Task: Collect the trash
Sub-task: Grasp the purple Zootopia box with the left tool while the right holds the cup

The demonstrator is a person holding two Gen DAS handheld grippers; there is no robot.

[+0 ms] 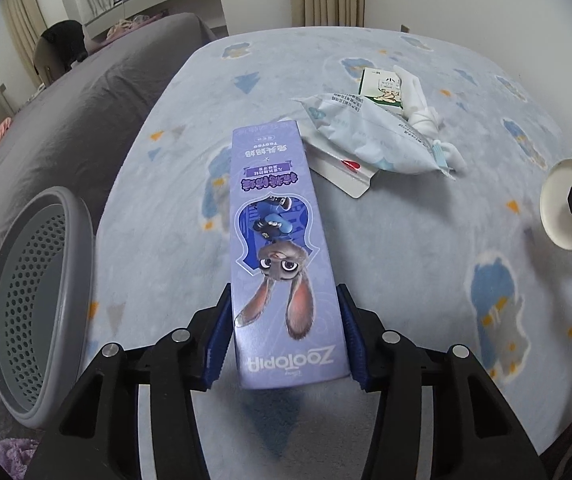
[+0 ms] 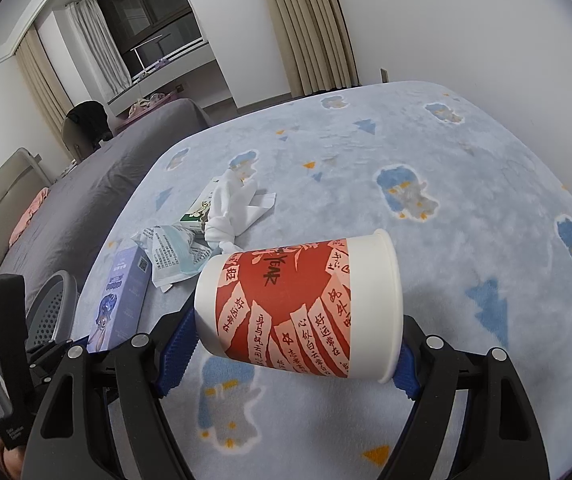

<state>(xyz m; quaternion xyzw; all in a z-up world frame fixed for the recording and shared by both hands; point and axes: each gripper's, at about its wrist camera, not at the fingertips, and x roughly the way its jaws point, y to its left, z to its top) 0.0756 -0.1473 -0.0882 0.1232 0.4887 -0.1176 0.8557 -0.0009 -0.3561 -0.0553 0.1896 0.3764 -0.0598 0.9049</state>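
Between the left gripper's [image 1: 286, 340] ribbed blue pads sits a smooth, slightly glossy purple cardboard box [image 1: 282, 248]. Beyond it lie a crinkled glossy plastic wrapper [image 1: 369, 132] and soft white cloth [image 1: 417, 104]. To its left stands a matt grey perforated plastic basket [image 1: 38, 300]. The right gripper's [image 2: 286, 344] paper cup [image 2: 297, 300] looks smooth, over a fuzzy blanket [image 2: 425, 168].

One purple box [image 1: 282, 248], one paper cup [image 2: 301, 304], one grey basket [image 1: 38, 304] — plus one crumpled wrapper [image 1: 369, 136], one small carton [image 1: 379, 90].

Right tool [image 2: 297, 344] gripping paper cup [image 2: 301, 304]
Cup sideways, rim right, above blue bed blanket [image 2: 425, 168]; wrappers [image 2: 174, 252] beyond.
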